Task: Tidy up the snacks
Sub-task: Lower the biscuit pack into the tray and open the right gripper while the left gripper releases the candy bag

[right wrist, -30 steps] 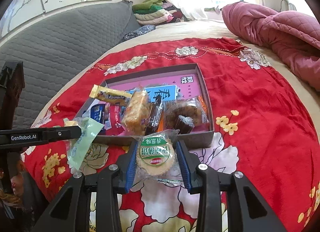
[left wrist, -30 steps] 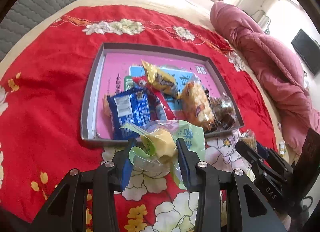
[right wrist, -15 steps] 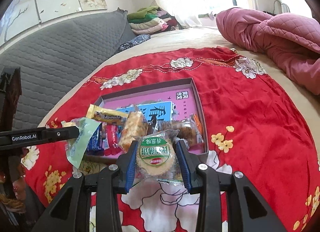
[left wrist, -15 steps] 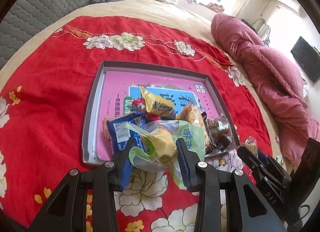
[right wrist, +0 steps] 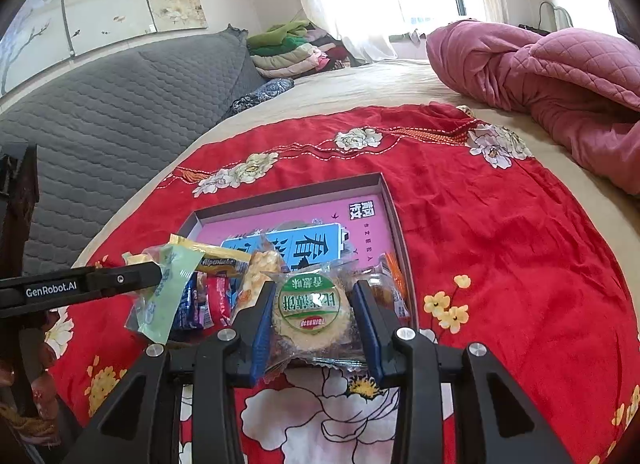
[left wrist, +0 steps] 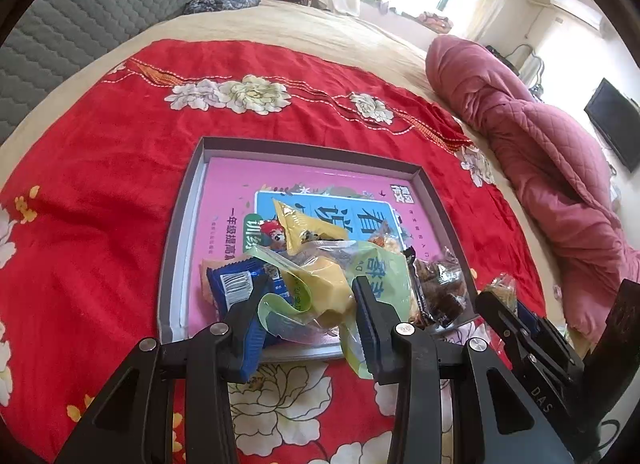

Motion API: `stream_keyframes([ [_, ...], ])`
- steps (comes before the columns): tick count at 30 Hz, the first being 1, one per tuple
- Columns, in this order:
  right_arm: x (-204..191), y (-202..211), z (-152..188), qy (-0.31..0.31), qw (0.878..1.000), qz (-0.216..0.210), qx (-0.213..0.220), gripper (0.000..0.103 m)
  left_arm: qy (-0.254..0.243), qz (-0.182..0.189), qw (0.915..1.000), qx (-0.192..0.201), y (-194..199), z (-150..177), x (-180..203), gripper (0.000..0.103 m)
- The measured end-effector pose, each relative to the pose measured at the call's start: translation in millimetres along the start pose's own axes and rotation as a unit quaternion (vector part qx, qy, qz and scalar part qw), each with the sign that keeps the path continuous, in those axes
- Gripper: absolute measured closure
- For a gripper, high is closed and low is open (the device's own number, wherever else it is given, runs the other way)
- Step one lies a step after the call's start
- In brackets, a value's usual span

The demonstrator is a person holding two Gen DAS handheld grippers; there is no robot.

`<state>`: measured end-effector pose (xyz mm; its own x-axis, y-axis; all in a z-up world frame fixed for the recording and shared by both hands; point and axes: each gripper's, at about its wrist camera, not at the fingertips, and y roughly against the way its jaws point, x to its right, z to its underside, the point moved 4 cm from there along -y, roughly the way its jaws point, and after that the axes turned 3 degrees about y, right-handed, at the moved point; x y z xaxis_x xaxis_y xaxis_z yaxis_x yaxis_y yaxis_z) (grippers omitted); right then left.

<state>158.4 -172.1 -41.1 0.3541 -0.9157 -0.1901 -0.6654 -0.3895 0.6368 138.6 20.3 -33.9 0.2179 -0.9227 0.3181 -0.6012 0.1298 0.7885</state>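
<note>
Carrying both packets over the tray's (left wrist: 182, 224) near edge, each tool stays level. Left tool (left wrist: 308, 302) is clamped on the green-wrapped yellow pastry (left wrist: 326, 290), right tool (right wrist: 314, 304) on the round biscuit packet (right wrist: 310, 310); release them low onto the tray's bare far half.

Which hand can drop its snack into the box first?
Probably left. The left tool holds its crinkly green-and-yellow snack packet right over the shallow grey box. The right tool's round green-labelled biscuit packet sits nearer the box's front rim.

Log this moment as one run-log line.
left hand-held gripper: shut on green-wrapped pastry | right hand-held gripper: shut on round biscuit pack | both over near edge of gray box | box: snacks piled at near end
</note>
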Motion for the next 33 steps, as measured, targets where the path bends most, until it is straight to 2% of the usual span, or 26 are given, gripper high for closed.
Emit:
stream_keyframes([
  [10, -1, -13, -3, 0.004, 1.000, 0.002, -0.008, 0.065, -0.003, -0.009, 0.9999, -0.008, -15, -2, 1, 0.061],
  [21, -8, -55, 2, 0.019, 0.999, 0.003, -0.042, 0.064, 0.007, -0.020, 0.9995, -0.023, -37, 0, -5, 0.061],
  [25, -10, -57, 1, 0.024, 0.999, 0.008, -0.037, 0.064, 0.004, -0.013, 0.9997, -0.018, -35, -3, -3, 0.059],
  [28, -11, -57, 1, 0.023, 0.999, 0.008, -0.037, 0.063, 0.001, -0.012, 0.9998, -0.015, -34, -3, -2, 0.053],
  [33, -8, -52, 0, 0.017, 0.999, 0.015, -0.030, 0.048, 0.001, -0.007, 0.9999, -0.014, -28, -2, -1, 0.049],
])
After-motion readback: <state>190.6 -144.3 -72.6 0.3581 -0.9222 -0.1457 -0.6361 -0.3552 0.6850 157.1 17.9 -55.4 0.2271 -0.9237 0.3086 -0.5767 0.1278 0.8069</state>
